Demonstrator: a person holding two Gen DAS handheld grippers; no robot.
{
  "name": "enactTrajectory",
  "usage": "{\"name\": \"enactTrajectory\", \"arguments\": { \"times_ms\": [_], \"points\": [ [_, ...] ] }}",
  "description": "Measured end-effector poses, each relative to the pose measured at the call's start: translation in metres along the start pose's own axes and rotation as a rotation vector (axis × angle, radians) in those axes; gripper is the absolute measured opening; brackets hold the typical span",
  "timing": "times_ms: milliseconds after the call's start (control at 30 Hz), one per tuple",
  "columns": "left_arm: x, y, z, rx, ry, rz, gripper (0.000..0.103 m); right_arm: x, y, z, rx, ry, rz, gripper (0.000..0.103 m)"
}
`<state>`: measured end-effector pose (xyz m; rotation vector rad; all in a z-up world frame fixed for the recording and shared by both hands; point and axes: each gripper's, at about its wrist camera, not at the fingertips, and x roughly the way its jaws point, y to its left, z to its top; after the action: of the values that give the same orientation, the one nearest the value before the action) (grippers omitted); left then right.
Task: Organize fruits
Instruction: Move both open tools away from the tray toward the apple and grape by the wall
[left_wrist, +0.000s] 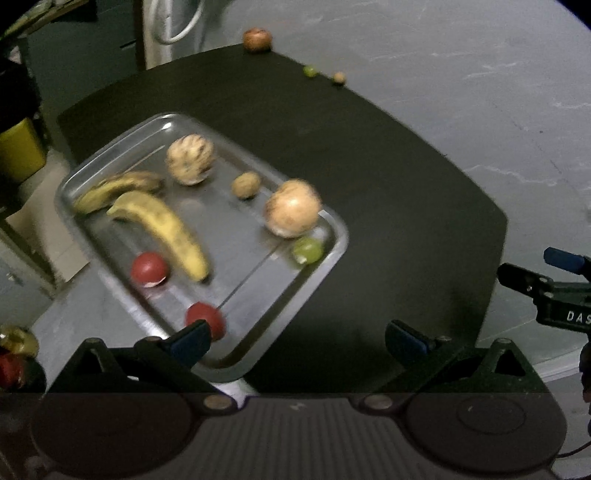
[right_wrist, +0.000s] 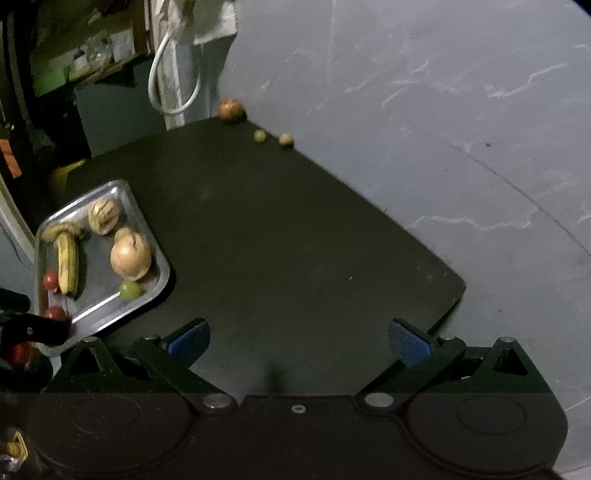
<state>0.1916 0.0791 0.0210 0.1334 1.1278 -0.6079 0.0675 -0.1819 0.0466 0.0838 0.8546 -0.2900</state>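
A steel tray (left_wrist: 328, 266) (right_wrist: 155, 291) on the black table (left_wrist: 388, 192) (right_wrist: 288, 229) holds two bananas (left_wrist: 166, 229) (right_wrist: 68, 262), two pale round fruits (left_wrist: 291, 208) (right_wrist: 130, 256), a small brown fruit (left_wrist: 245, 184), a green one (left_wrist: 307, 250) (right_wrist: 130, 290) and two red ones (left_wrist: 149, 268) (right_wrist: 51, 280). At the table's far edge lie a reddish-brown fruit (left_wrist: 257, 39) (right_wrist: 230, 109), a small green fruit (left_wrist: 309, 71) (right_wrist: 259, 136) and a small tan fruit (left_wrist: 339, 77) (right_wrist: 286, 139). My left gripper (left_wrist: 299, 341) hangs open over the tray's near corner. My right gripper (right_wrist: 299, 341) is wide open above bare table.
The grey floor (right_wrist: 443, 110) surrounds the table on the right. A white cable loop (right_wrist: 173, 85) hangs at the back. A yellow container (left_wrist: 20, 155) stands left of the table. The right gripper's fingertips (left_wrist: 524, 280) show at the left wrist view's right edge.
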Motion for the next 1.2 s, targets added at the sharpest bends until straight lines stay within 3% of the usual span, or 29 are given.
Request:
{"name": "enactTrajectory", "arguments": {
  "times_ms": [233,533,833,1033,1200],
  "points": [
    [0.001,-0.014,0.042,0.010,-0.059,-0.002,0.102,0.006,-0.023,0.031,0.047,-0.086,0.050,0.102],
    [0.012,0.001,0.136,-0.003,-0.155,0.191,0.102,0.069,-0.048,0.104,0.067,-0.180,0.186,0.102],
    [0.046,-0.010,0.216,0.023,-0.183,0.303,0.102,0.144,-0.054,0.173,0.023,-0.199,0.279,0.102],
    [0.067,-0.006,0.239,0.023,-0.168,0.360,0.102,0.180,-0.054,0.188,-0.017,-0.162,0.304,0.102],
    [0.086,0.005,0.253,0.001,-0.134,0.417,0.102,0.199,-0.051,0.194,-0.025,-0.143,0.257,0.102]
  ]
}}
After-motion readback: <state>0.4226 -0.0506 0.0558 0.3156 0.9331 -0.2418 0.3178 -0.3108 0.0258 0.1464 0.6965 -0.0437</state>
